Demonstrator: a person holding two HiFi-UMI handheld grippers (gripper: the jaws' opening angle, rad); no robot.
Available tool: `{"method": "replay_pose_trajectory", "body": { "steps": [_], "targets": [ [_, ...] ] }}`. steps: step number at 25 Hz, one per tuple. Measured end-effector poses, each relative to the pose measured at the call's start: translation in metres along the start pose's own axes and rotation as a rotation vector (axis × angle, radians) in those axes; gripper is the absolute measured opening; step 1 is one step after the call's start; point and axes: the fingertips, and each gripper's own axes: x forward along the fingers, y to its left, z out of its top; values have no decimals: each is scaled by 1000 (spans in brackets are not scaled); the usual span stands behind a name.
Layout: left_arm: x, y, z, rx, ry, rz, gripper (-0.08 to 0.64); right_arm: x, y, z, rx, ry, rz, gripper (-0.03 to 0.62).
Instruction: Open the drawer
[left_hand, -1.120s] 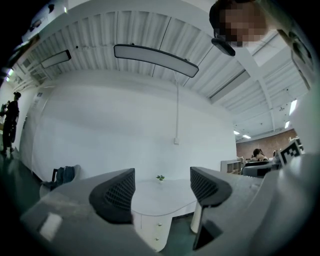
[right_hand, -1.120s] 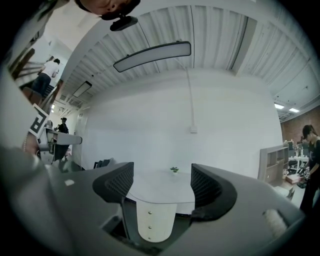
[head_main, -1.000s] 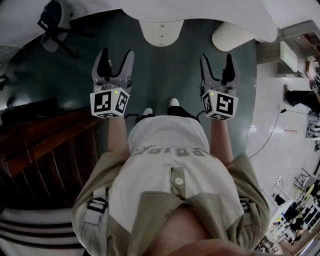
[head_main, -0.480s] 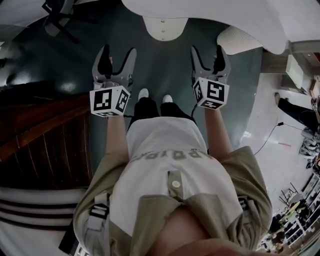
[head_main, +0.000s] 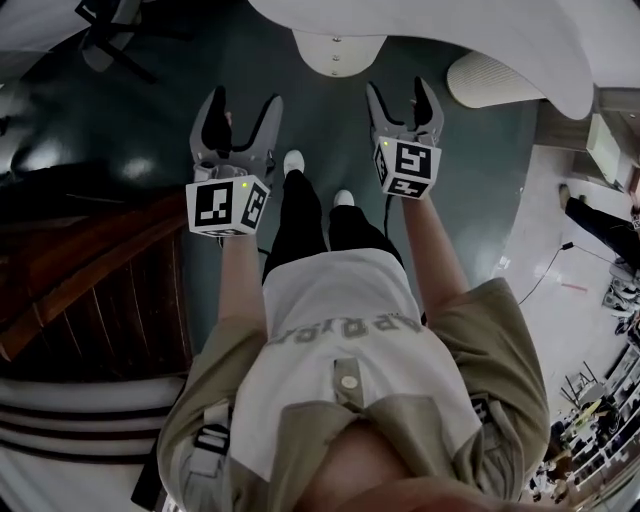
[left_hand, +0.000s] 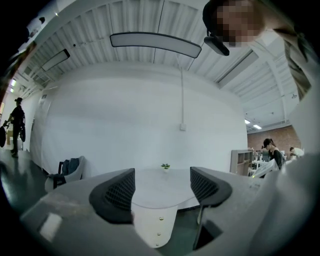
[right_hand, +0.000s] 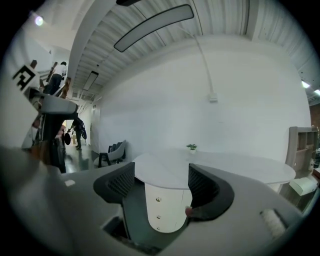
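So the person's just standing on the dark green floor (head_main: 325, 120) with both tools held out in front. The left gripper (head_main: 243, 105) (left_hand: 162, 189) has its jaws spread wide with only air between them. The right gripper (head_main: 398, 92) (right_hand: 161, 186) is the same, jaws well apart and gripping nothing. The rounded white drawer unit with small round metal knobs (head_main: 333, 55) (left_hand: 156, 227) (right_hand: 165, 210) sits straight ahead of the tools, lined up roughly between the two and well apart from both sets of tips. Its fronts look flush, so shut as far as I can see. It's tucked under the edge of a big curved white tabletop (head_main: 450, 30) (right_hand: 235, 172), which has a tiny green potted plant (left_hand: 165, 166) (right_hand: 191, 147) on it, on the far side from the jaws. Way off to the left of the left tool there's a pale armchair with something dark on it (left_hand: 67, 170)
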Motion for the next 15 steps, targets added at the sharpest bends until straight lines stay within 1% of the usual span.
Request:
{"method": "replay_pose_trajectory", "body": {
  "steps": [5,10,15],
  "targets": [
    [21,16,-30,22,7,-21,347,45,21,-46,-31,44,-2,334],
    [47,31,-75,62,36,-62,347,93,41,-96,-36,88,-7,334],
    [70,52,-130,25,45,-66,347,142,50,-157,-19,137,-34,330]
  ]
}}
